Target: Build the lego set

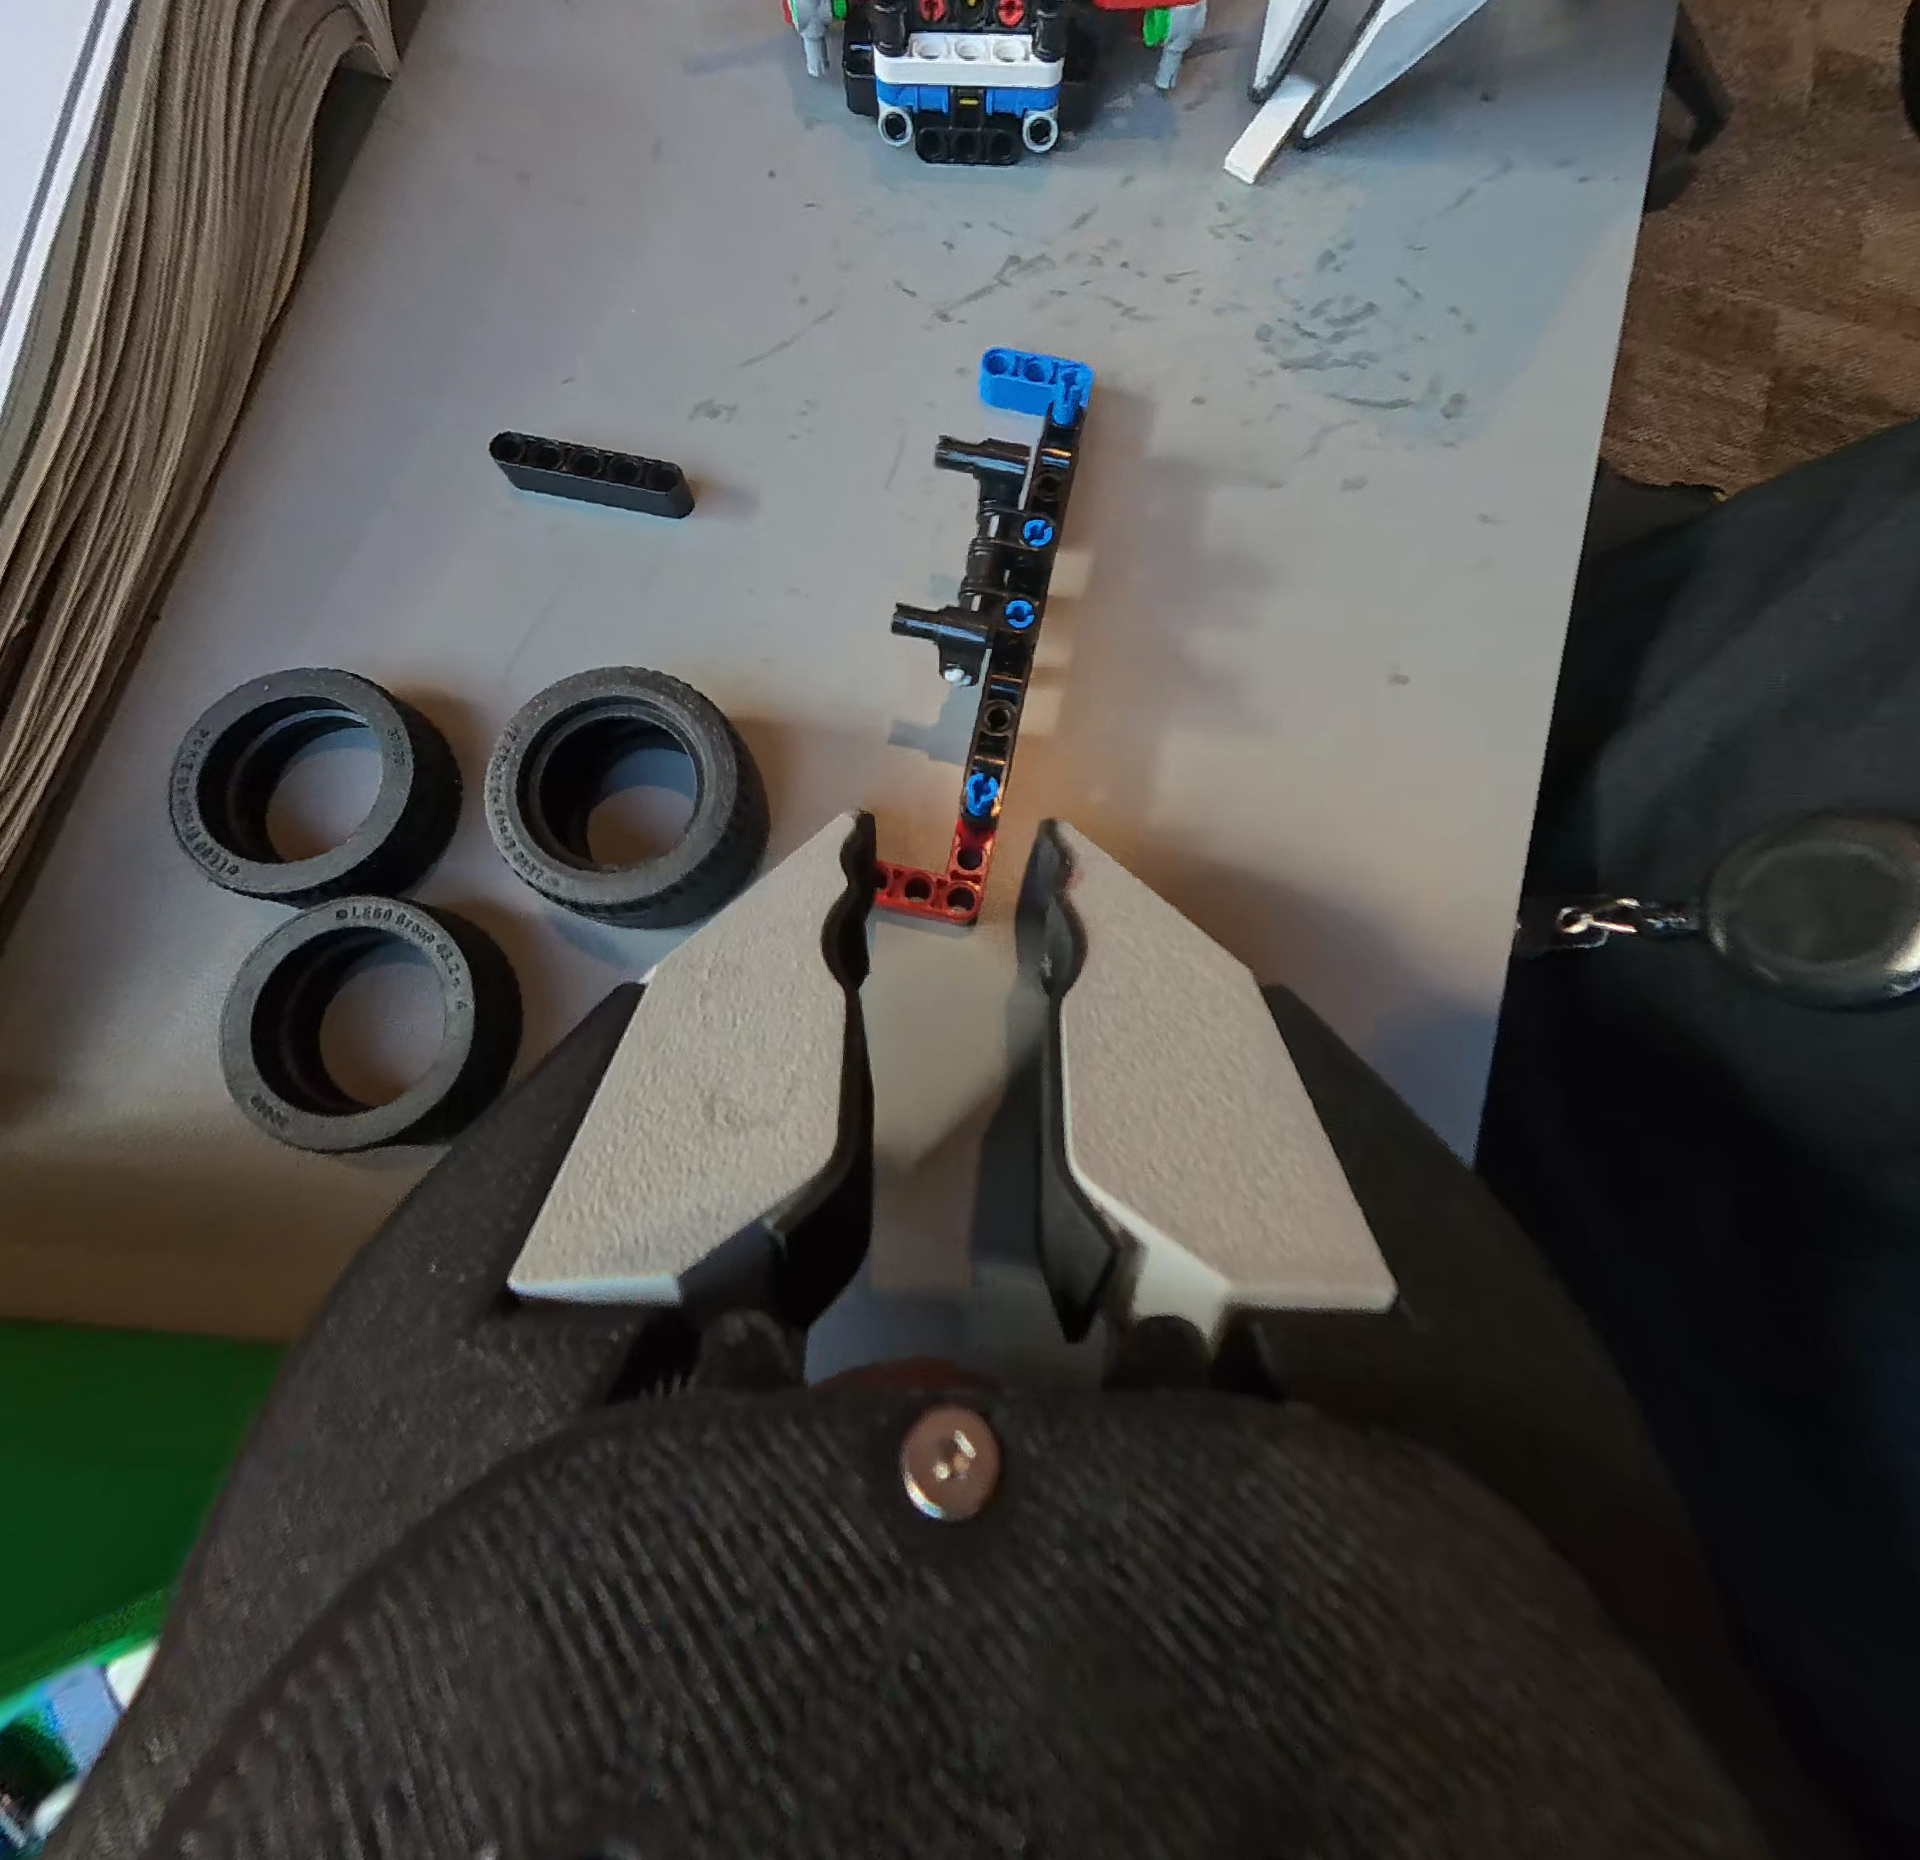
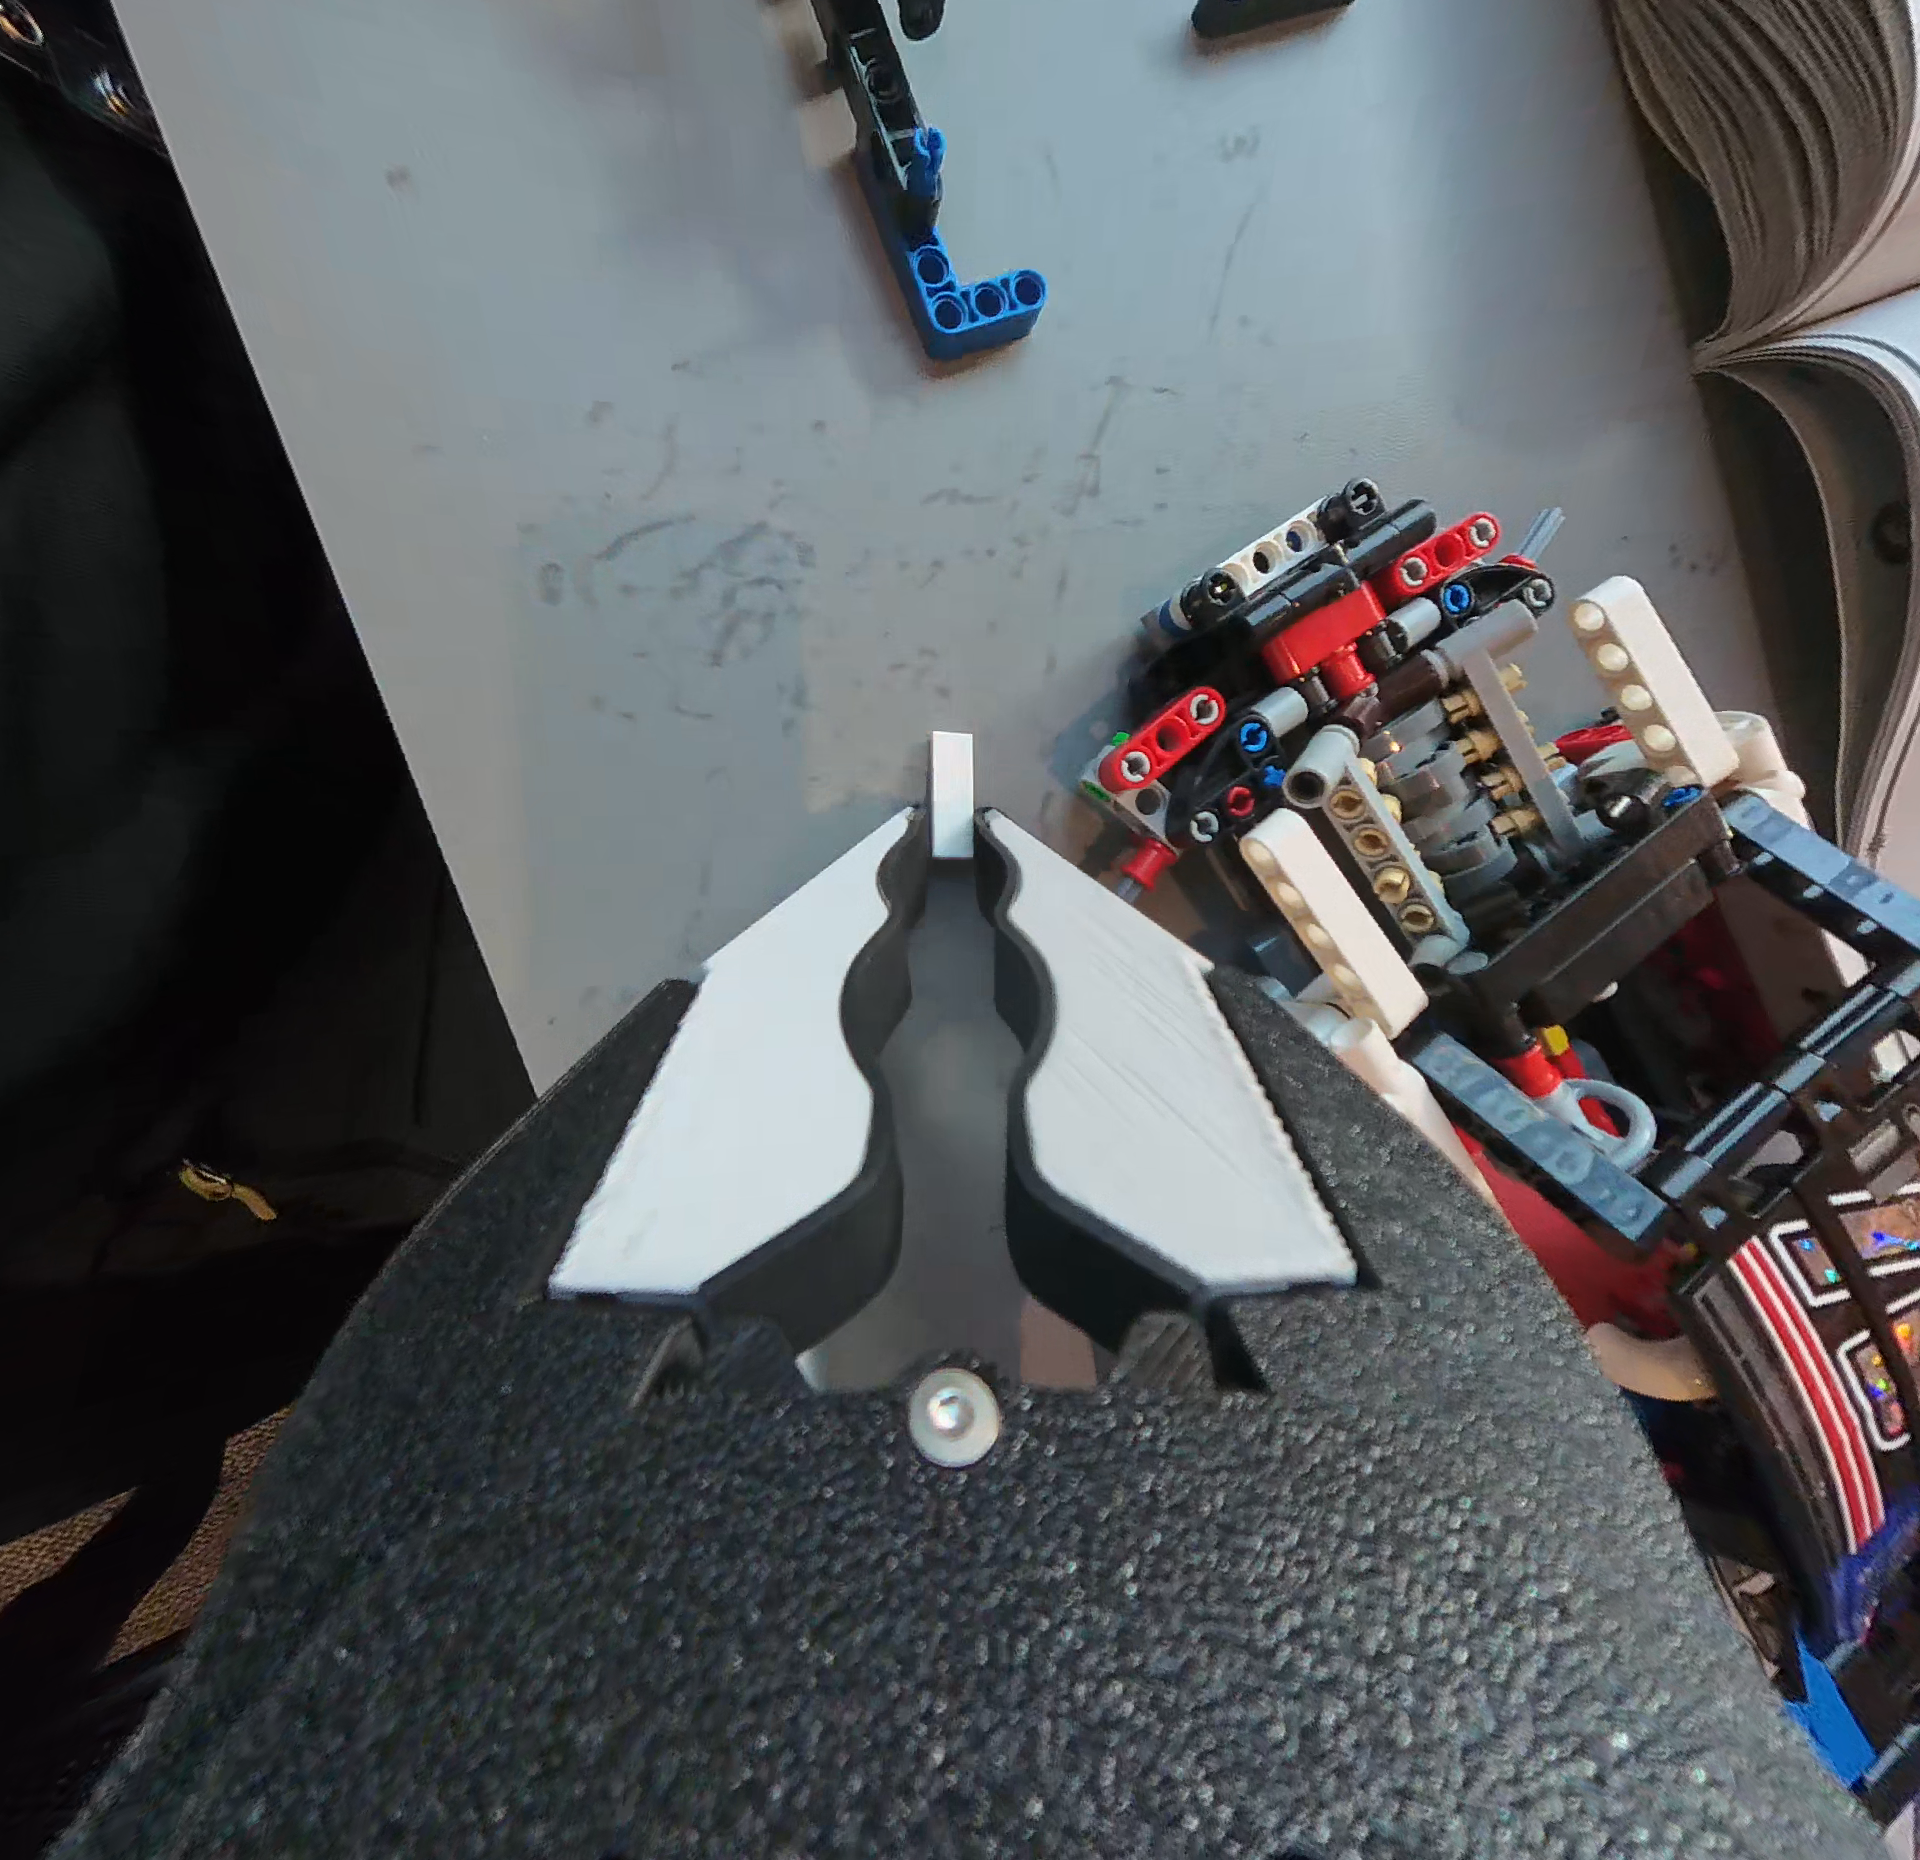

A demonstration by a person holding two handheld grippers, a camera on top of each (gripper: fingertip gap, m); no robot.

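Grey scuffed tabletop [image 1: 644,283] is carrying everything, so we are placing things off the long black beam subassembly [image 1: 1013,615], the one with a blue L-piece at the far end and a red L-piece [image 1: 930,888] at the near end. Our left gripper [image 1: 951,854] is hovering at that red end, jaws apart with a moderate gap, straddling the red corner; contact we cannot tell. Our right gripper [image 2: 951,823] is clamped on a small white flat piece [image 2: 952,797], tip sticking out past the jaws, beyond the beam's blue end, beside the big red, black and white car chassis [image 2: 1455,771]. We are judging this as mid-build: steadying the beam to fit the white piece. Next move needs the left closing on the red end. Left of the beam: three black rubber tyres [image 1: 623,797], one short black loose beam [image 1: 592,473].
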